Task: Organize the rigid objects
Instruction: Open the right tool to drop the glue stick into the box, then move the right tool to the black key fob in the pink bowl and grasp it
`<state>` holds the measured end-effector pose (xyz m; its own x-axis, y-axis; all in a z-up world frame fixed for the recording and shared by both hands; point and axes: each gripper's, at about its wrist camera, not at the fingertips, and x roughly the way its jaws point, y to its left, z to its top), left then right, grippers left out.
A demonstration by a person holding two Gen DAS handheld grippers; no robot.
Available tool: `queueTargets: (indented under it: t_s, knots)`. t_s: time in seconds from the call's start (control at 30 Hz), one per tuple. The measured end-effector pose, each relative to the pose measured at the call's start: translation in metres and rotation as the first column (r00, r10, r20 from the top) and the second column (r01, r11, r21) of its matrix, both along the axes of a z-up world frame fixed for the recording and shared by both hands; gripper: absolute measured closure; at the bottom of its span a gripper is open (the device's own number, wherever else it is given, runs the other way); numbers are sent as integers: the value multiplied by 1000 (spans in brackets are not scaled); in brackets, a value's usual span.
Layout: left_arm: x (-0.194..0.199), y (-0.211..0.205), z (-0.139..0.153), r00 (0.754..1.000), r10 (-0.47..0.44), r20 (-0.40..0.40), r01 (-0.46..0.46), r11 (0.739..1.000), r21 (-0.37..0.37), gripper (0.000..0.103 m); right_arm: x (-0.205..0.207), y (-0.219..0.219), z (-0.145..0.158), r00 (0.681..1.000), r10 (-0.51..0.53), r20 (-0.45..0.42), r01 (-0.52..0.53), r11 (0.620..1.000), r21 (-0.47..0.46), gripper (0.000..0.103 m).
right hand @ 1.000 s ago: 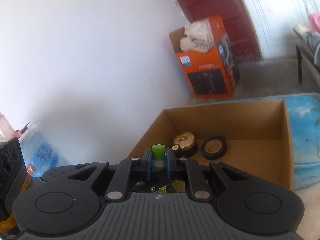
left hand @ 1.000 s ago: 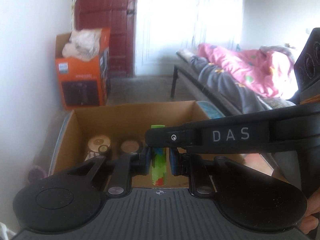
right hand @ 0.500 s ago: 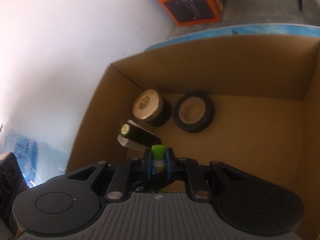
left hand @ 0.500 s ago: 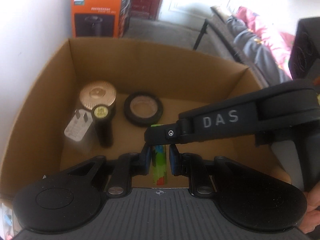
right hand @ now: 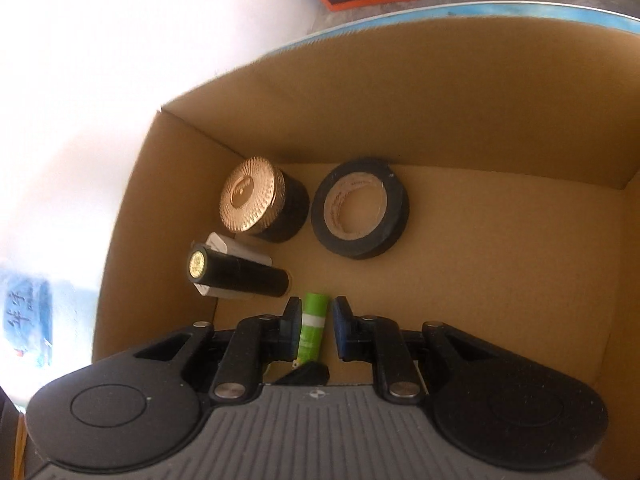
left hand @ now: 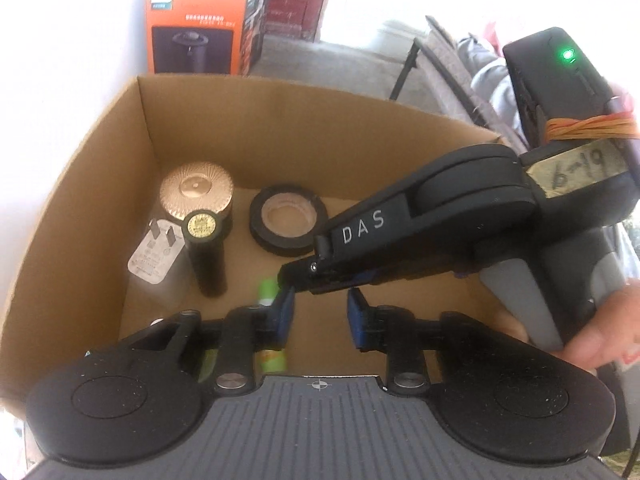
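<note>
Room: pale wall on one side, concrete floor, an orange carton (left hand: 200, 20) standing beyond the cardboard box (left hand: 280, 120).
Left gripper (left hand: 320, 314): jaws opening, pads apart with nothing between them; the green glue stick (left hand: 267, 290) lies just outside its left pad.
Right gripper (right hand: 316, 326): jaws opening around the glue stick (right hand: 313, 326); left pad against it, right pad slightly clear.
Glue stick: low in the box, near the front wall.
Beside it: black tube with gold cap (right hand: 236, 274) resting over a white plug (left hand: 154, 256).
Farther back: gold-lidded jar (right hand: 256, 204) and black tape roll (right hand: 360, 208), side by side on the box floor.
</note>
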<state>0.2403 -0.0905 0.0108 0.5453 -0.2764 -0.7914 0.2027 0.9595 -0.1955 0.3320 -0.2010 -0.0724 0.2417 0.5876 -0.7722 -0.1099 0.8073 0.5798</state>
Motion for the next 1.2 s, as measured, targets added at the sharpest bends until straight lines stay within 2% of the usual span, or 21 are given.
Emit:
queueTargets:
  t_s: [0.17, 0.3, 0.5, 0.63, 0.73, 0.83, 0.97, 1.2]
  knots:
    - [-18, -1, 14, 997, -5, 79, 5, 1000, 0, 59, -9, -19, 11, 996, -69, 55, 66, 996, 58, 80]
    - [-39, 1, 29, 987, -15, 157, 15, 1000, -1, 53, -34, -38, 32, 984, -113, 141, 95, 987, 131, 79]
    - [-84, 8, 46, 966, -52, 254, 58, 998, -16, 46, -102, -67, 64, 951, -151, 270, 100, 976, 196, 79]
    - [-114, 11, 47, 952, -96, 290, 106, 994, -18, 42, -156, -78, 70, 933, -160, 322, 99, 975, 198, 78]
    - [-131, 11, 40, 951, -138, 276, 146, 989, -8, 41, -193, -88, 71, 927, -174, 333, 110, 973, 203, 77]
    - [-147, 11, 29, 955, -170, 245, 177, 984, -6, 41, -229, -88, 59, 914, -200, 354, 136, 971, 198, 72]
    - [-165, 4, 9, 959, -205, 198, 208, 978, 6, 41, -263, -91, 38, 907, -242, 345, 176, 961, 211, 71]
    - [-178, -8, -22, 962, -236, 136, 238, 971, 0, 45, -275, -83, 1, 910, -290, 296, 225, 946, 234, 68]
